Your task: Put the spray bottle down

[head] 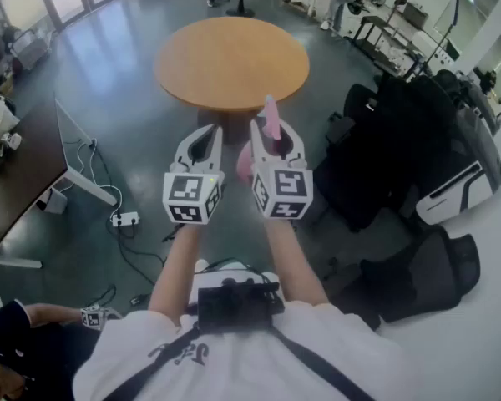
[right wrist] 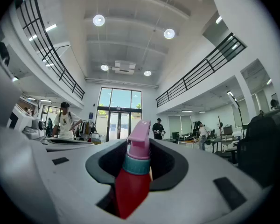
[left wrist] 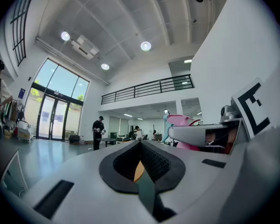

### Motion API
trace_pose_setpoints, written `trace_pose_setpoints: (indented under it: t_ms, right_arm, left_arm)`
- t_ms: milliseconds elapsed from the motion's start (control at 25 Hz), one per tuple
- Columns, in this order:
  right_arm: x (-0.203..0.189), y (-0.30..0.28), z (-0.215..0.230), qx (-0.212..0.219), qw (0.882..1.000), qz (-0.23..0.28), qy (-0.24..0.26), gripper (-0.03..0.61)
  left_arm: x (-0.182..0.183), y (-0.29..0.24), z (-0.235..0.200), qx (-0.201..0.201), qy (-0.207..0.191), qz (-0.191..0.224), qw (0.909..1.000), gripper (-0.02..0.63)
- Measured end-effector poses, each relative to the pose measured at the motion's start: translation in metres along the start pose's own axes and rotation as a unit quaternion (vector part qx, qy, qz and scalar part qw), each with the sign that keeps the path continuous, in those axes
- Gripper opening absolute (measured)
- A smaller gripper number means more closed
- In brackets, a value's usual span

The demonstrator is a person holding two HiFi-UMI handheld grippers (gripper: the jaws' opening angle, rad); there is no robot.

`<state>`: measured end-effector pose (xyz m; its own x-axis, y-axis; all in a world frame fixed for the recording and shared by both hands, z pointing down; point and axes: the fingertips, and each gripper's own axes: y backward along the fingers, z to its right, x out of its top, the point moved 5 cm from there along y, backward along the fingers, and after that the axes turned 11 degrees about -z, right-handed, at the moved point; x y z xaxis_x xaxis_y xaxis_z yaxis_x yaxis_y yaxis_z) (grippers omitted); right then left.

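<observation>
My right gripper (head: 275, 129) is shut on the spray bottle (head: 270, 117), which has a pink head, a teal collar and a red body. In the right gripper view the spray bottle (right wrist: 134, 174) stands upright between the jaws of that gripper (right wrist: 139, 146), with its pink nozzle above them. My left gripper (head: 206, 134) is level beside it on the left, shut and with nothing in it. The left gripper view shows its own jaws (left wrist: 140, 144) closed tip to tip and the bottle's pink head (left wrist: 183, 121) to the right. Both grippers hover over the floor, short of the round wooden table (head: 231, 61).
Black bags (head: 401, 140) are piled at the right beside a white surface (head: 484, 324). A desk with a monitor (head: 73, 150) stands at the left, and a power strip with cables (head: 125, 219) lies on the floor. People stand far off in the hall.
</observation>
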<state>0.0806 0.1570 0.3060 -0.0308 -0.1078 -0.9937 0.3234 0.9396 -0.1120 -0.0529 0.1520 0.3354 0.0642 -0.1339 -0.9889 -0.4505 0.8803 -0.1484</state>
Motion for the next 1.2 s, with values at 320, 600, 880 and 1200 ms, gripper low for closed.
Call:
trace_pose_setpoints:
  t_ms: [320, 600, 880, 1200]
  right_arm:
    - [-0.005, 0.014, 0.001, 0.008, 1.000, 0.002, -0.001, 0.146]
    - [-0.008, 0.023, 0.001, 0.030, 0.999, 0.021, -0.004, 0.147]
    - [-0.011, 0.029, -0.003, 0.038, 0.999, 0.025, -0.001, 0.147]
    - [-0.022, 0.027, -0.013, 0.052, 0.999, 0.015, 0.004, 0.147]
  left_arm:
    - [0.005, 0.004, 0.013, 0.002, -0.008, 0.007, 0.9999, 0.014]
    - [0.005, 0.010, 0.016, 0.015, -0.001, 0.016, 0.9998, 0.014]
    - [0.000, 0.023, 0.025, 0.007, -0.007, 0.013, 0.9999, 0.014]
    - [-0.003, 0.027, 0.024, -0.003, 0.005, 0.023, 0.9997, 0.014]
